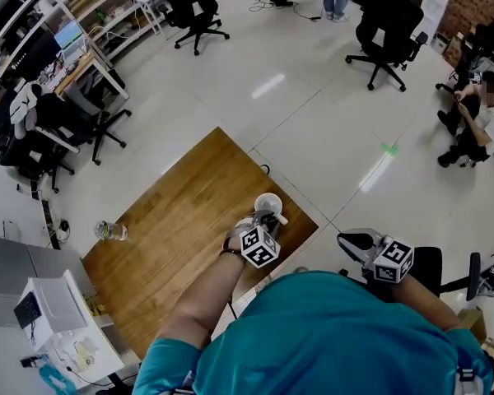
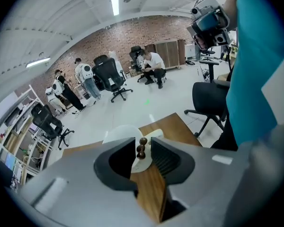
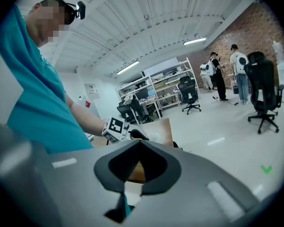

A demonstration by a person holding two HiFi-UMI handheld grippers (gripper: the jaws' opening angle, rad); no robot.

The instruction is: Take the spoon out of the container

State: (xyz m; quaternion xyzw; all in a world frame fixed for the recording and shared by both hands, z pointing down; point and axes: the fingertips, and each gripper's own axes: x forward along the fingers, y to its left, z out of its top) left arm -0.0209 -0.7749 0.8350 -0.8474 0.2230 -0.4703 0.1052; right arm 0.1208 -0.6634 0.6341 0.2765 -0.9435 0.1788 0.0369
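A white container (image 1: 268,203) stands near the right corner of the wooden table (image 1: 173,237). My left gripper (image 1: 267,219) hovers right at it from the near side. In the left gripper view the spoon's dark beaded handle end (image 2: 142,148) stands up between the jaws of the left gripper (image 2: 143,143), with the container (image 2: 123,135) just behind. The handle lies against the left jaw, with a gap to the right jaw, so this gripper is open. My right gripper (image 1: 346,239) hangs off the table to the right, its jaws (image 3: 141,143) shut on nothing.
A plastic bottle (image 1: 111,231) lies near the table's left edge. A white machine (image 1: 58,319) stands at the lower left. A black office chair (image 1: 445,270) is beside my right gripper. More chairs and a person sitting on the floor (image 1: 482,122) are farther off.
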